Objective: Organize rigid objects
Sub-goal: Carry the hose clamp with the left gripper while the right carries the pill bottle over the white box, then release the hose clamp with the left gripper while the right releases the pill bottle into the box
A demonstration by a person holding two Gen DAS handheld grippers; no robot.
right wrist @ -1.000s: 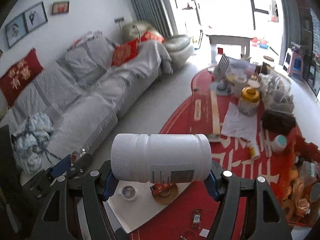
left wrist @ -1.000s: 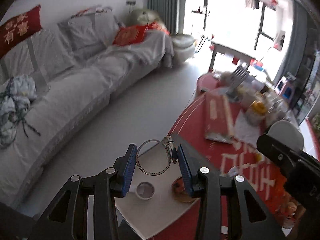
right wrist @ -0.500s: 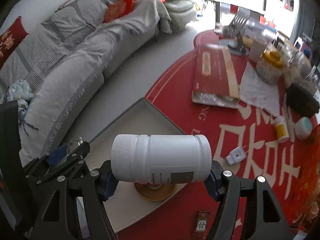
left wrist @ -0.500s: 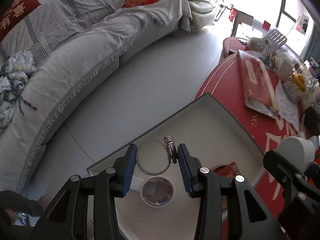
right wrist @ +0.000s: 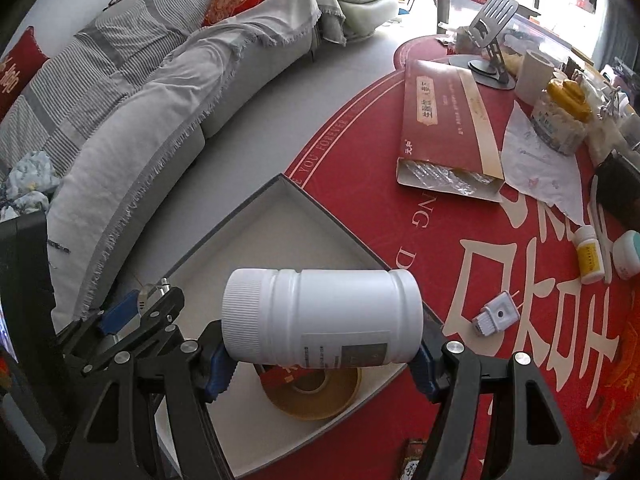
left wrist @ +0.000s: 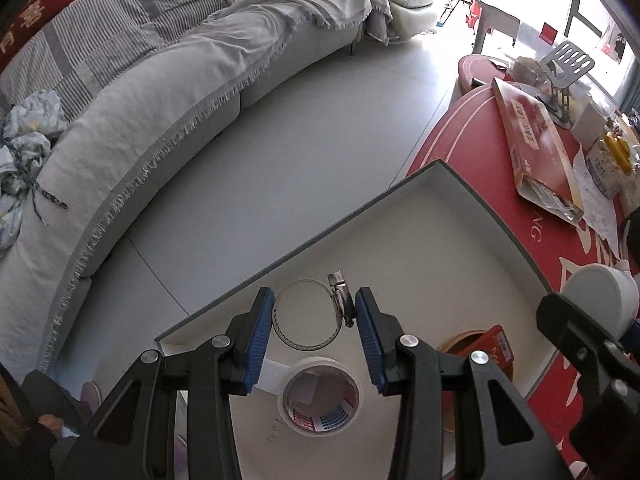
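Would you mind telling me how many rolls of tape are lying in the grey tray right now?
2. A white roll of tape lies in the shallow grey tray below the left tongs; a tan roll of tape lies under the held white plastic jar. The tongs may hide more.

One shallow tray [right wrist: 340,228] sits at the near left of the tabletop [right wrist: 500,280], with two tape rolls in it: one white [left wrist: 320,394], one tan [right wrist: 316,394]. There is one metal hose clamp [left wrist: 308,316], one large white bottle [right wrist: 324,316], one small yellow-labelled bottle [right wrist: 589,255] at the right, and one long red box [right wrist: 444,120] farther off.
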